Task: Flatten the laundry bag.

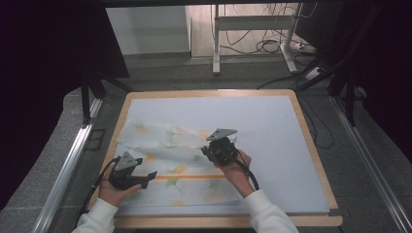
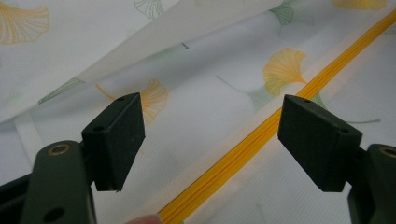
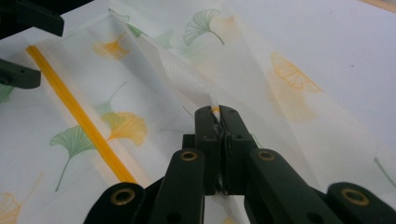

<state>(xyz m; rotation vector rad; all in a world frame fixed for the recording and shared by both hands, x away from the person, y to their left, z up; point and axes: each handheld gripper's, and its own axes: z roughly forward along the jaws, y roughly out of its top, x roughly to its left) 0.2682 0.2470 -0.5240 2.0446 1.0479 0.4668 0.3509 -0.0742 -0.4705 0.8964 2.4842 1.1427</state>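
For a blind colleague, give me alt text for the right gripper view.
The right gripper is shut on a fold of white ginkgo-print fabric, lifting it into a ridge. A yellow zipper runs diagonally at left.

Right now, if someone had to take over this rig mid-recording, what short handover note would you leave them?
Left gripper: open, hovering above the yellow zipper at the cloth's near left, holding nothing.
Right gripper: shut on a fold of the cloth, lifting it into a ridge.
The ginkgo-print cloth lies rumpled on the white mat, its near part flat, its far left part bunched.
Done: one fold gripped.
Left, probably: grip with the left gripper, then spread or fold the cloth.
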